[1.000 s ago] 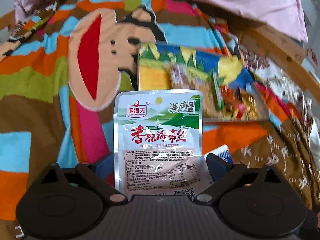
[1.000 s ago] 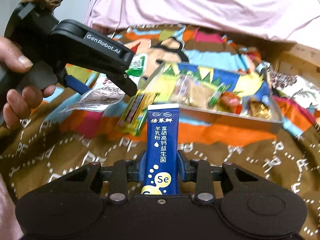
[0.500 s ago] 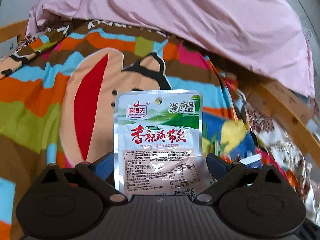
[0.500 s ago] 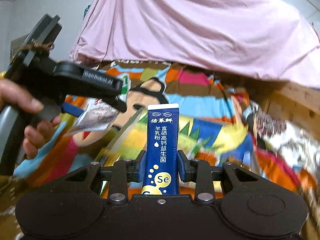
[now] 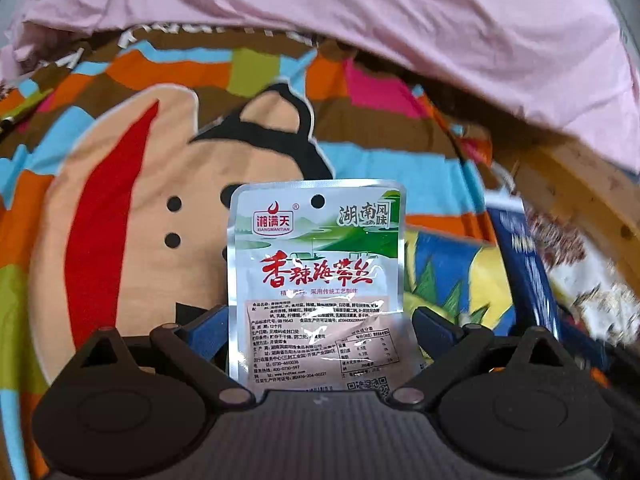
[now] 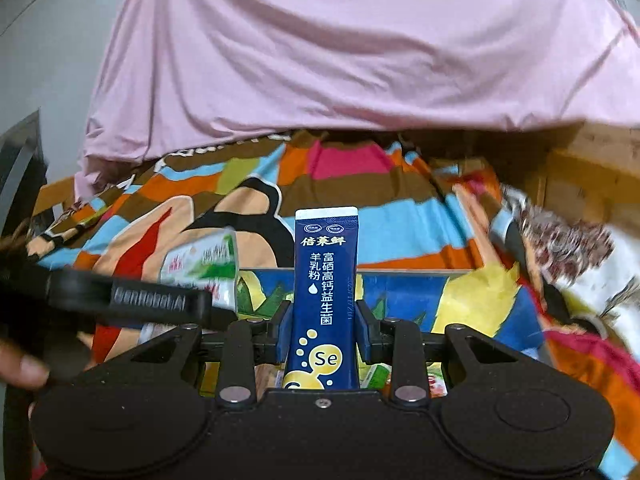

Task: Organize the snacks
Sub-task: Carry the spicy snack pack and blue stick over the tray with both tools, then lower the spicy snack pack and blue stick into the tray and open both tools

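My left gripper is shut on a silver snack pouch with red lettering, which stands upright between the blue pads. My right gripper is shut on a dark blue stick sachet, also upright. A clear tray with a colourful printed bottom lies right under the right gripper, with several small snacks in its near part. In the right wrist view the left gripper and its pouch hover at the tray's left edge. In the left wrist view the tray shows behind the pouch, lower right, with the blue sachet over it.
A striped cartoon blanket covers the bed. A pink sheet hangs across the back. A wooden bed frame and a patterned cloth lie on the right. A hand holds the left gripper's handle.
Both grippers have moved forward over the tray with their packets still held. The tray has slid down in both views and now lies beneath the right gripper.
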Available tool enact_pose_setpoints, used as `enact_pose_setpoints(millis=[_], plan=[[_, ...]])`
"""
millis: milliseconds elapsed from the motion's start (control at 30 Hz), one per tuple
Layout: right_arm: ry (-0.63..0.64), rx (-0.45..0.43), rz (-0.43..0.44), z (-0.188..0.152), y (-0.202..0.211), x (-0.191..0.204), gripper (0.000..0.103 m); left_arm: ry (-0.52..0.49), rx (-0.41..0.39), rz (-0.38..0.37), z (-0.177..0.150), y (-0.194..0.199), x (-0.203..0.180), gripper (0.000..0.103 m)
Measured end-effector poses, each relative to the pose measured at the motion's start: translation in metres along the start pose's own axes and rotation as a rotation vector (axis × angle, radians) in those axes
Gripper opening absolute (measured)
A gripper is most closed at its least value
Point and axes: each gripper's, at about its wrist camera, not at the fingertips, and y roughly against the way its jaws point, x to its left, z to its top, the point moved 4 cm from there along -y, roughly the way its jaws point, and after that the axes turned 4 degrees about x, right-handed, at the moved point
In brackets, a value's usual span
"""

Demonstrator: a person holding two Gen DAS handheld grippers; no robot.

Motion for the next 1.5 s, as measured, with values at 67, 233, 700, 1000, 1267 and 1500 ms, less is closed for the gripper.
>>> enact_pose_setpoints(millis=[67, 233, 700, 1000, 1267, 1500], plan=[[-0.029, 0.025, 0.010, -0.001, -0.013, -0.005, 0.034, -0.017, 0.047, 0.009, -0.002, -0.011, 0.001, 0.098], [-0.044, 0.090, 0.003, -0.010, -0.030, -0.011, 0.034, -0.048, 0.081, 0.028, -0.009, -0.026, 0.002, 0.099], [-0.029, 0.129, -0.029, -0.021, -0.041, -0.017, 0.034, -0.121, 0.108, 0.035, -0.009, -0.037, -0.011, 0.098], [-0.026, 0.150, -0.043, -0.025, -0.046, -0.022, 0.037, -0.114, 0.117, 0.040, -0.011, -0.043, -0.009, 0.099], [-0.032, 0.147, -0.051, -0.026, -0.046, -0.025, 0.039, -0.074, 0.138, 0.015, -0.009, -0.046, -0.005, 0.100], [-0.048, 0.136, -0.070, -0.023, -0.041, -0.031, 0.045, -0.050, 0.124, -0.002, -0.006, -0.041, -0.004, 0.102]])
